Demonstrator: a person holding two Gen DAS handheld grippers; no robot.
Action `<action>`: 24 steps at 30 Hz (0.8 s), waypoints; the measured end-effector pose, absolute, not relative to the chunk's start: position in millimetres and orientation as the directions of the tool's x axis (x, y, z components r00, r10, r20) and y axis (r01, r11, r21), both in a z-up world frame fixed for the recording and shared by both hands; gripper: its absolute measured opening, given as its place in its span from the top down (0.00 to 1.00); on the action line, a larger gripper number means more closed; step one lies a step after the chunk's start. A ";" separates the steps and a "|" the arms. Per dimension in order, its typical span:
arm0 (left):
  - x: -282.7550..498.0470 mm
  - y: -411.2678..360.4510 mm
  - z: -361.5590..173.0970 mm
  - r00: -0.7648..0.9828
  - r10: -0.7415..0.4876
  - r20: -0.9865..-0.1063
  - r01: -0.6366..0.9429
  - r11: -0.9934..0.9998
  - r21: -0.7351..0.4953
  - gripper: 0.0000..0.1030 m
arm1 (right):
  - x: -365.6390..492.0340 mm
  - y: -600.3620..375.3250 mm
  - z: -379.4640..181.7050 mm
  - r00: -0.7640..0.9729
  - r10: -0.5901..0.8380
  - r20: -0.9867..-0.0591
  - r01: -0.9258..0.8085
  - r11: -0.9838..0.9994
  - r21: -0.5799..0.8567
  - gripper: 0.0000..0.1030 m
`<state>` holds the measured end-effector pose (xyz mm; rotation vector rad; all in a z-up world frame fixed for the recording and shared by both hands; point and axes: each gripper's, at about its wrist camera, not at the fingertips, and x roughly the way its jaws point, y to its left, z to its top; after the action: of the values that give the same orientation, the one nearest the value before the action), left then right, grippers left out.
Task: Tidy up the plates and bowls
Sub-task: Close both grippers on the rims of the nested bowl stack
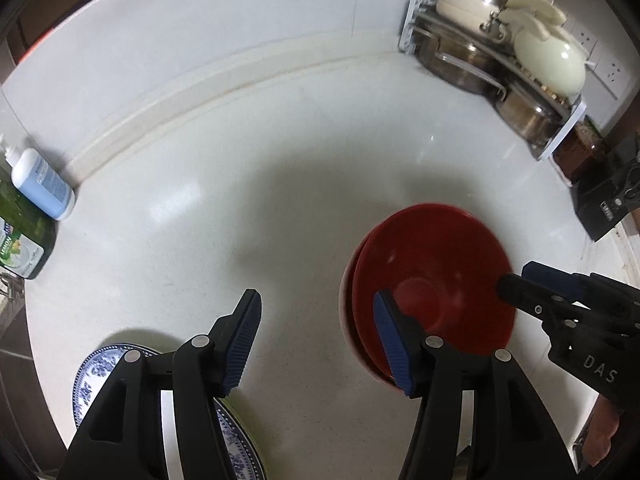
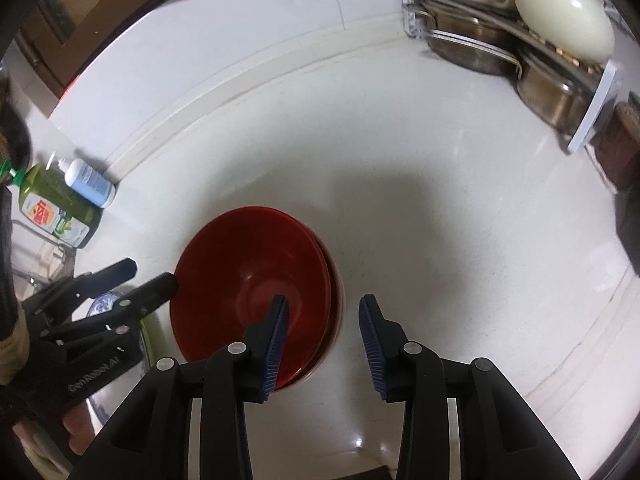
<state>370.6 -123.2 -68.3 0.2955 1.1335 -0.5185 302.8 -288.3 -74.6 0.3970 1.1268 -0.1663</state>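
Note:
Red bowls (image 1: 432, 264) sit nested in a stack (image 2: 248, 264) on the white counter (image 1: 280, 208). My right gripper (image 2: 324, 336) is open over the stack's right rim, with its left finger above the bowl's inside and its right finger outside. It enters the left wrist view from the right (image 1: 520, 280). My left gripper (image 1: 316, 340) is open and empty, with its right finger at the stack's left rim; in the right wrist view its tip (image 2: 148, 280) reaches that edge. A blue-and-white patterned plate (image 1: 90, 380) lies under the left gripper (image 2: 102, 304).
A dish rack (image 1: 412, 20) with steel pots and a cream lid (image 2: 560, 20) fills the back right corner. A white pump bottle (image 1: 42, 184) and a green soap bottle (image 2: 52, 204) stand at the left. A black device (image 1: 604, 204) sits at the right edge.

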 end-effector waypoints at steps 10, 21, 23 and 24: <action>380.1 -130.6 -99.9 0.240 -0.226 -0.944 0.519 0.852 -0.072 0.45 | 310.8 -291.6 -101.0 0.370 0.127 -0.920 0.362 0.893 0.269 0.64; 385.6 -137.5 -112.9 0.137 -0.272 -0.952 0.506 0.846 -0.169 0.65 | 317.2 -290.2 -114.3 0.337 0.141 -0.931 0.371 0.889 0.269 0.69; 385.5 -139.9 -114.2 0.119 -0.282 -0.952 0.506 0.842 -0.186 0.71 | 318.0 -293.4 -117.0 0.325 0.147 -0.934 0.376 0.886 0.270 0.71; 385.1 -140.3 -115.0 0.107 -0.288 -0.951 0.508 0.839 -0.197 0.72 | 317.9 -294.6 -118.9 0.317 0.150 -0.937 0.384 0.882 0.271 0.74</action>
<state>385.1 -140.3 -115.0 0.1968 1.3419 -0.5914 317.9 -294.6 -118.9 0.4984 1.2534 -0.1628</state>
